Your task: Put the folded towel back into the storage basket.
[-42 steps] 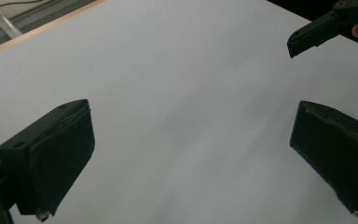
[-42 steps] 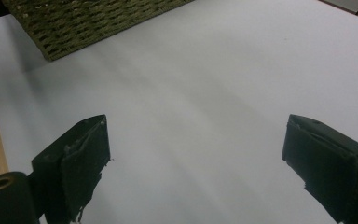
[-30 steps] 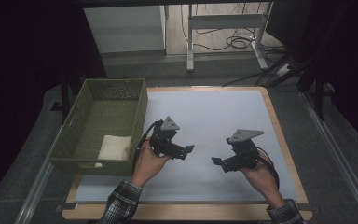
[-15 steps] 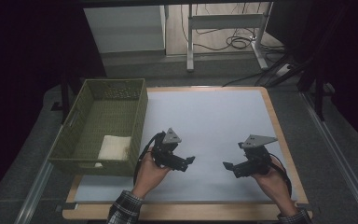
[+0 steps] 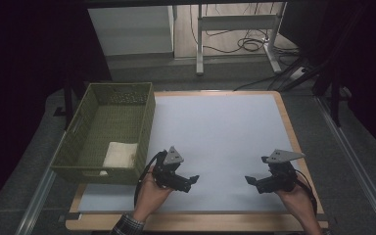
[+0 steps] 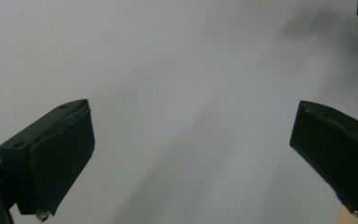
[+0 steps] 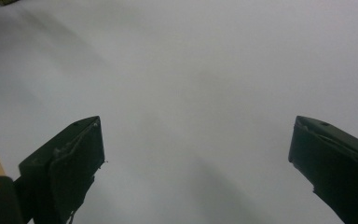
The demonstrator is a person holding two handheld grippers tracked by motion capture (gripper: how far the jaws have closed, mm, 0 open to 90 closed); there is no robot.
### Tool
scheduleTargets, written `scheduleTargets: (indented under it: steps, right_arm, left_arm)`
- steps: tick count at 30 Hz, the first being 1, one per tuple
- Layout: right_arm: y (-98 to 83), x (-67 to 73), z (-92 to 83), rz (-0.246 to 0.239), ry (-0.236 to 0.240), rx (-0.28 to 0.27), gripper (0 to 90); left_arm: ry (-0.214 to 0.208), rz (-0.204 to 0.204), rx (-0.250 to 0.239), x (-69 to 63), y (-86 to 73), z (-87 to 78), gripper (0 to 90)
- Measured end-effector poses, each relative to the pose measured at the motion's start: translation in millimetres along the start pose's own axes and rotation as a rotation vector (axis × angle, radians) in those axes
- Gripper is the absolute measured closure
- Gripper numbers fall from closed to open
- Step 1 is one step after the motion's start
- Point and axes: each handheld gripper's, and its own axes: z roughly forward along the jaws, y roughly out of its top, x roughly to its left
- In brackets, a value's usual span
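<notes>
High view, near edge first: the left gripper (image 5: 191, 181) and right gripper (image 5: 252, 182) hang low over the near part of the worktop (image 5: 225, 127), well apart, each held in a hand and each pointing inward toward the other. Both are empty. Left gripper view shows its fingers (image 6: 51, 158) spread wide with nothing but pale mat between them; right gripper view shows the same, fingers (image 7: 65, 163) wide apart over bare mat, a strip of wooden edge at its left.

Farther off and to the left, a green basket (image 5: 147, 122) sits at the worktop's left side. A folded white cloth (image 5: 120, 154) lies flat inside it, in the near right corner, just left of the left gripper but apart from it.

Judging by this layout, the cloth looks already stowed and let go, and no other loose item lies on the mat. What is left seems little: the grippers sit near the person, as if at rest.
</notes>
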Motion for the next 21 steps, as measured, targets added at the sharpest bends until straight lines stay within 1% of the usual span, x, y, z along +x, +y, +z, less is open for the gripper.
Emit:
scheduleTargets:
  steps: [3, 4, 5, 6, 7, 8, 11, 12, 16, 21]
  right_arm:
    - [-4.6, -1.5, -0.4, 0.003, -0.008, 0.002, 3.6]
    - [-9.2, -3.1, -0.7, 0.009, -0.011, 0.002, 3.6]
    - [-9.2, -3.1, -0.7, 0.009, -0.011, 0.002, 3.6]
    - [-13.7, -4.5, -0.7, 0.014, -0.015, 0.003, 3.6]
    - [-13.7, -4.5, -0.7, 0.014, -0.015, 0.003, 3.6]
    - [-18.0, -5.9, -0.3, 0.021, -0.018, 0.003, 3.6]
    - [-22.0, -7.4, 0.5, 0.028, -0.018, 0.005, 3.6]
    - [-25.0, -8.3, 2.0, 0.027, -0.021, 0.013, 3.6]
    - [-29.7, -9.4, 4.9, 0.029, -0.024, 0.022, 3.6]
    - [-34.3, -10.1, 8.7, 0.029, -0.022, 0.031, 3.6]
  left_arm:
    - [0.008, 0.000, 0.003, -0.4, -4.1, -0.3, 0.2]
    - [0.011, 0.000, 0.004, -0.6, -6.3, -0.5, 0.2]
    - [0.013, 0.000, 0.006, -0.8, -8.5, -0.5, 0.2]
    - [0.022, 0.004, 0.013, -1.0, -13.0, -0.2, 0.2]
    - [0.022, 0.004, 0.013, -1.0, -13.0, -0.2, 0.2]
    - [0.028, 0.000, 0.019, -0.8, -17.7, 0.8, 0.2]
    - [0.027, -0.005, 0.023, 0.0, -22.0, 2.1, 0.2]
    - [0.029, -0.006, 0.026, 0.4, -23.9, 3.0, 0.2]
    - [0.040, -0.016, 0.033, 2.5, -31.7, 5.6, 0.2]
    - [0.050, -0.011, 0.050, 3.4, -36.8, 8.0, 0.2]
